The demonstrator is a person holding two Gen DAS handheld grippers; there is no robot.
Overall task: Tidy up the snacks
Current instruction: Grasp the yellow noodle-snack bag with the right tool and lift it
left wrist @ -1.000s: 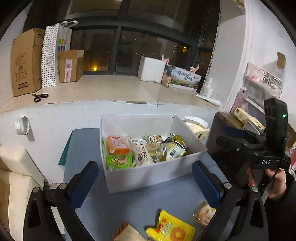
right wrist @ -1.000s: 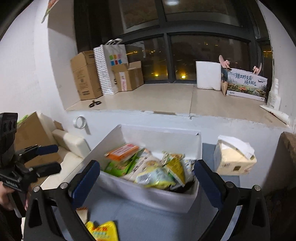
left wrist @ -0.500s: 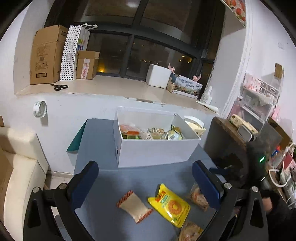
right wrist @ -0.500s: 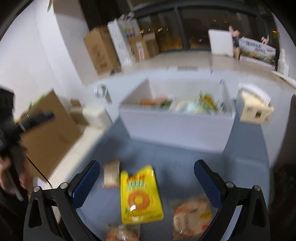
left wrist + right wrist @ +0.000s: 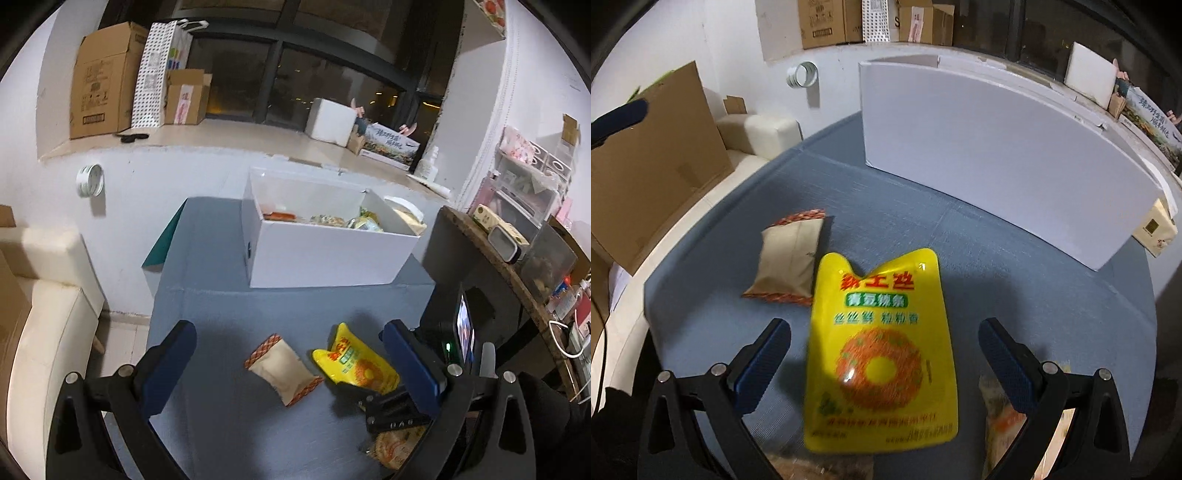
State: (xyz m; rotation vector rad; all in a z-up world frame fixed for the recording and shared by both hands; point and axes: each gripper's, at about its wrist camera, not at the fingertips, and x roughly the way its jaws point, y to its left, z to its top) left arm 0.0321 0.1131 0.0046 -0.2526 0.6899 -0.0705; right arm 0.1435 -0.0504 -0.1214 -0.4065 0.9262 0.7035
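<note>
A white box with several snacks inside stands at the back of the blue table. In front of it lie a beige packet with red-striped ends and a yellow packet with an orange ring. My left gripper hangs open above them, holding nothing. My right gripper is open and low, with a finger on either side of the yellow packet. The beige packet lies to its left. An orange-printed snack sits by the right finger. The box's contents are hidden in the right wrist view.
A cream sofa and a cardboard sheet stand left of the table. A tissue box sits right of the white box. A wooden shelf is on the right. Cartons line the window sill.
Both grippers have drawn back from the white box. The right one has dropped close over the yellow packet, which now lies between its fingers. Both stay open.
</note>
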